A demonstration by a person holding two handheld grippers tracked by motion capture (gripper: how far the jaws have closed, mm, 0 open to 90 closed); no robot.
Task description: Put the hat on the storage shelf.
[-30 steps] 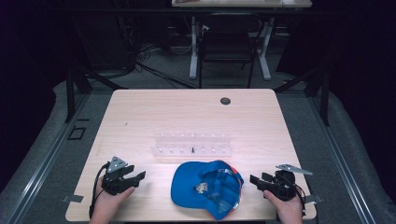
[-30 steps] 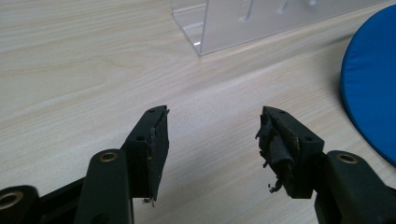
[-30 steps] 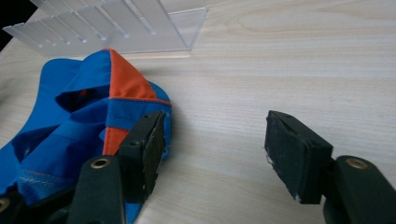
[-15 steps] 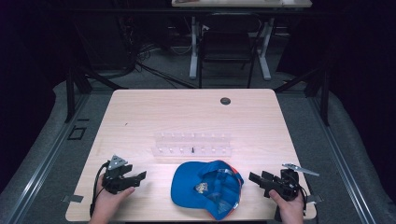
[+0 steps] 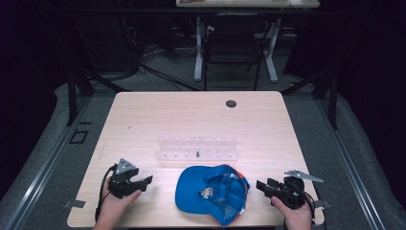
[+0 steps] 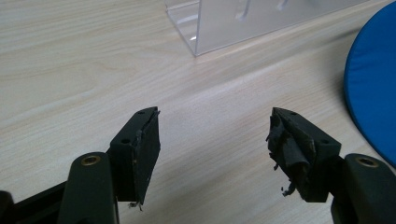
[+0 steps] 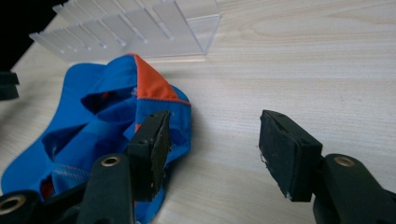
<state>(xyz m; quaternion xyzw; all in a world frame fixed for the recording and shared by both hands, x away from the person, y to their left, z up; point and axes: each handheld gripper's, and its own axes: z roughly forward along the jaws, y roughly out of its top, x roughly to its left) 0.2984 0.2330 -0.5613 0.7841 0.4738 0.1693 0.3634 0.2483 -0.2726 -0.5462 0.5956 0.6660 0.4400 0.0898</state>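
Desk (image 5: 158, 115) carries one blue cap (image 5: 213, 193), lying upside down between two grippers, and one clear rack (image 5: 197, 148) behind it. Left gripper (image 5: 146, 180) and right gripper (image 5: 261, 185) fingers spread, just narrowing, nothing between them.

The wooden desk (image 5: 158, 115) has a small round hole (image 5: 231, 103) near its far edge. Around it the floor (image 5: 316, 120) is grey — the room is dark. Behind stand a black chair (image 5: 232, 45) and a second table (image 5: 249, 4) on white legs.
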